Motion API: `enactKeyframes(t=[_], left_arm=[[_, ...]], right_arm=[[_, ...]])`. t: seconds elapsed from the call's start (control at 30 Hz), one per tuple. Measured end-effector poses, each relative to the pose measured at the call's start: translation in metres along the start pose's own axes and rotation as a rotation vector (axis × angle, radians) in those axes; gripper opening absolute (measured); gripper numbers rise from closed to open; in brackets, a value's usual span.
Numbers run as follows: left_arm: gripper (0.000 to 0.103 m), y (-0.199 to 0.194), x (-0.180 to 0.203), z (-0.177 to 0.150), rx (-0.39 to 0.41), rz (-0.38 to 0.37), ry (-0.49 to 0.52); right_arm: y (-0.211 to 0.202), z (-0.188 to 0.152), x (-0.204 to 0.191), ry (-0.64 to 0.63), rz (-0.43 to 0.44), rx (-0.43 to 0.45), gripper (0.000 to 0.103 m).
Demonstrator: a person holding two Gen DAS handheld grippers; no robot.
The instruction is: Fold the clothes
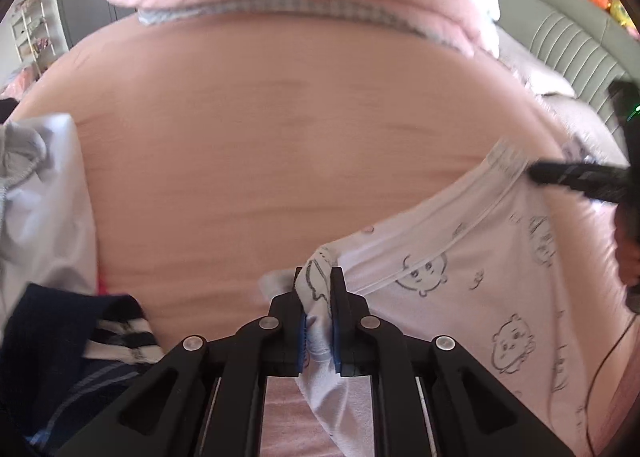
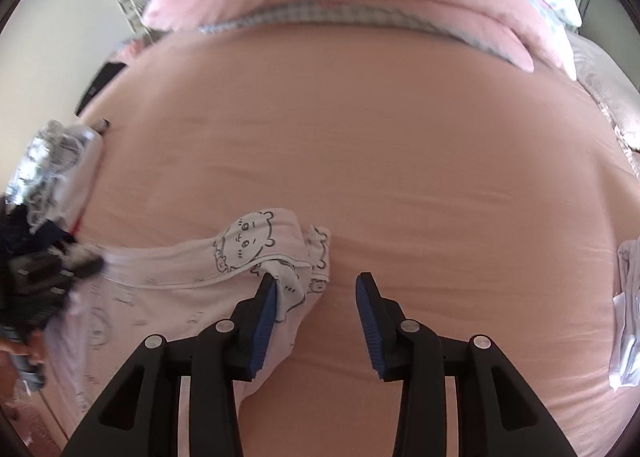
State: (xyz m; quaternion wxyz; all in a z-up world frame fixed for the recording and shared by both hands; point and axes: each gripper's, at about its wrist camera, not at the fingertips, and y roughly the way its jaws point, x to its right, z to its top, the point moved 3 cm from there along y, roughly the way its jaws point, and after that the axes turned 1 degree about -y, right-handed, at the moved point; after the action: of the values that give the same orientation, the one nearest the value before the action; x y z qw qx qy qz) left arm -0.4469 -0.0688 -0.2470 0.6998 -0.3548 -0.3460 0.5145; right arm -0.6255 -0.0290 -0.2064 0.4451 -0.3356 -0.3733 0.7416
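**Left pinching garment, right spread**

We see the left gripper point(image 1: 319, 309) with pads pressed on a bunched edge of the white printed garment point(image 1: 480, 257). Right gripper point(image 2: 316, 313) has fingers spread; its left pad point(image 2: 266, 321) touches the cloth, nothing clamped. Garment lies at the bed's point(image 2: 360, 137) near edge. Clothes pile point(image 1: 52, 257) sits at the left edge.

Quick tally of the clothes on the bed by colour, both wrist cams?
White with cartoon print: 1, garment clamped in the left tool
Plain white: 1, garment at the left pile
Navy, striped trim: 1, garment
Total: 3 told apart; the pile is blurred and may hide more.
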Motion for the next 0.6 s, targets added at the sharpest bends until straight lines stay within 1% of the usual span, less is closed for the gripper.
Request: enactKeyframes(t=[0.1,0.17,0.2,0.27,0.3,0.33,0.37,0.4,0.43,0.47,0.5,0.53,0.57,0.6], left_arm=[[0.008,0.0,-0.001,0.003,0.019,-0.032,-0.042],[0.008,-0.004,-0.003,0.004,0.03,-0.059,-0.058],[0.008,-0.005,-0.003,0.004,0.03,-0.052,-0.054],[0.009,-0.005,-0.005,0.007,0.018,-0.017,-0.045],[0.014,-0.005,-0.007,0.007,-0.002,0.01,-0.046],[0.023,-0.005,-0.012,0.007,-0.034,0.045,-0.054],[0.031,-0.007,-0.016,0.007,-0.05,0.09,-0.06],[0.042,-0.012,-0.02,0.007,-0.052,0.143,-0.064],[0.042,-0.019,-0.021,0.007,-0.03,0.178,-0.062],[0.042,-0.03,-0.02,0.007,0.013,0.187,-0.058],[0.042,-0.041,-0.019,0.006,0.058,0.18,-0.058],[0.042,-0.048,-0.014,0.004,0.09,0.15,-0.061],[0.041,-0.052,-0.007,0.001,0.113,0.107,-0.064],[0.031,-0.056,0.0,-0.001,0.135,0.064,-0.066]], right_arm=[[-0.007,0.005,-0.017,-0.009,0.072,0.026,0.039],[-0.016,-0.01,-0.028,-0.055,0.107,0.022,0.039],[-0.012,-0.012,-0.037,-0.093,0.093,0.009,0.039],[-0.009,-0.021,-0.036,-0.135,0.051,-0.017,0.039],[0.0,-0.014,-0.025,-0.131,0.03,-0.038,0.039],[0.008,-0.014,-0.008,-0.109,0.002,-0.074,0.039],[0.013,-0.013,0.0,-0.073,-0.018,-0.097,0.039],[0.008,-0.013,0.007,-0.041,-0.026,-0.087,0.039],[0.004,-0.007,0.009,-0.011,-0.015,-0.056,0.039],[-0.002,-0.003,0.009,0.001,0.003,-0.035,0.039],[0.001,0.007,-0.002,-0.001,0.014,-0.023,0.039],[0.003,0.014,-0.012,-0.006,0.022,-0.012,0.039],[-0.001,0.012,-0.018,-0.028,0.021,-0.007,0.039],[-0.002,0.011,-0.028,-0.057,0.032,-0.007,0.039]])
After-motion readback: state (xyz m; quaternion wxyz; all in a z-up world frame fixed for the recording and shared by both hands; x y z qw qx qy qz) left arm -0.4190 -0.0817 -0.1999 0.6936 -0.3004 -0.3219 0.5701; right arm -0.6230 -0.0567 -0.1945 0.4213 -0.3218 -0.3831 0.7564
